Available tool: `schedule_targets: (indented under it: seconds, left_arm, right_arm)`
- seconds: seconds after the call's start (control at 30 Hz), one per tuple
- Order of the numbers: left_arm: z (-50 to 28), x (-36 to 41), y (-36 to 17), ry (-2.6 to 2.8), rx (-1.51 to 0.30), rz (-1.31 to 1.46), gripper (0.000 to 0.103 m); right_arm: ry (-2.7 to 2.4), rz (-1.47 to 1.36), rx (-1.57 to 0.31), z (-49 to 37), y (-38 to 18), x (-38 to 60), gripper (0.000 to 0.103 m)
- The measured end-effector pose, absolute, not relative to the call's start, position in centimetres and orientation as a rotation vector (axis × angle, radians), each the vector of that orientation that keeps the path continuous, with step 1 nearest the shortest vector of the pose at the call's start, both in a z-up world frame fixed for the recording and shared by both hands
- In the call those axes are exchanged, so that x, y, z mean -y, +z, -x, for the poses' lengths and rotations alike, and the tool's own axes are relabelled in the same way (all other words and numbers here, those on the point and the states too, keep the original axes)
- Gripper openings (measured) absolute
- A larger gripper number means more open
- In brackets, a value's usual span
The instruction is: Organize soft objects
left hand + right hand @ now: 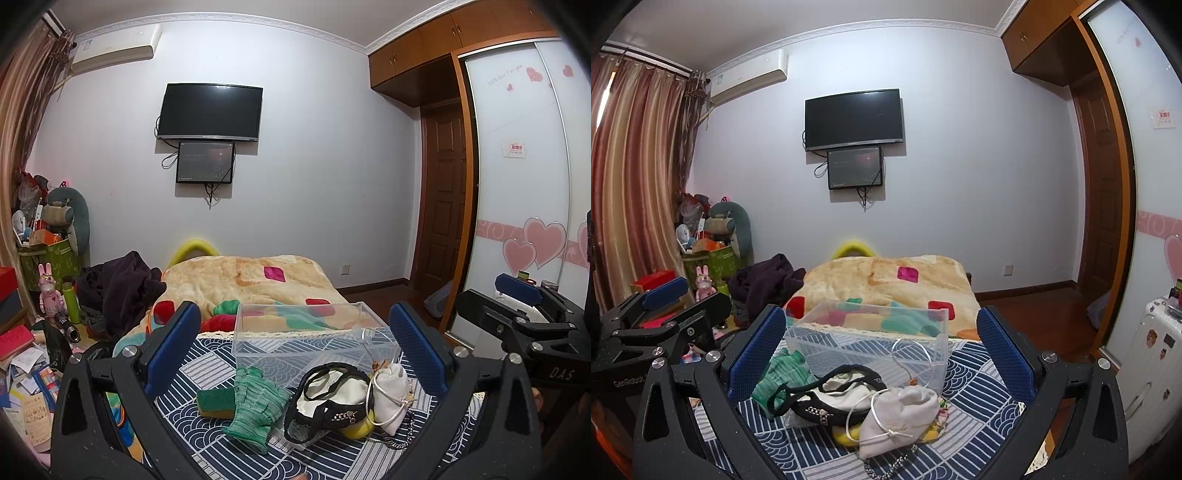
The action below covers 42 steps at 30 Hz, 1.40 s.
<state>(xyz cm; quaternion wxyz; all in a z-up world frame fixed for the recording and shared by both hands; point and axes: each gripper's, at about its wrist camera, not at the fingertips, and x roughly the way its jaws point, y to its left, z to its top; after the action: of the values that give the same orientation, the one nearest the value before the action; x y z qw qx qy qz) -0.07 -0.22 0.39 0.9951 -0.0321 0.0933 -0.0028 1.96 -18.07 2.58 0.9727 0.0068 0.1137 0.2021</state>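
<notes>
A green knit glove [256, 404] lies on a green-and-yellow sponge [212, 404] on the blue patterned cloth [207, 365]. Beside it are a black-and-white cap [328, 398] and a white drawstring pouch [391, 393]. A clear plastic box [306, 332] stands behind them, with nothing inside. My left gripper [295, 350] is open above the pile. My right gripper [882, 354] is open above the same pile; the glove [779, 376], cap [834, 395], pouch [897, 417] and box [871, 332] show between its fingers. Each gripper also appears in the other's view.
A bed with a patterned blanket [251, 284] lies behind the box. Dark clothes [118, 288] are heaped at its left. Boxes, toys and papers [29, 332] clutter the left floor. A wardrobe [517, 184] and a white suitcase [1145, 354] are at the right.
</notes>
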Motion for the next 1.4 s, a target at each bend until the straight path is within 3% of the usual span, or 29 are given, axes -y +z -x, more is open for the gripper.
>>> schedule_targets:
  seconds: [1.4]
  left_arm:
    - [0.09,0.47,0.65,-0.01,-0.184,0.065,0.103]
  right_arm:
    - [0.418,-0.026,-0.22,-1.76,2.54,17.87,0.103]
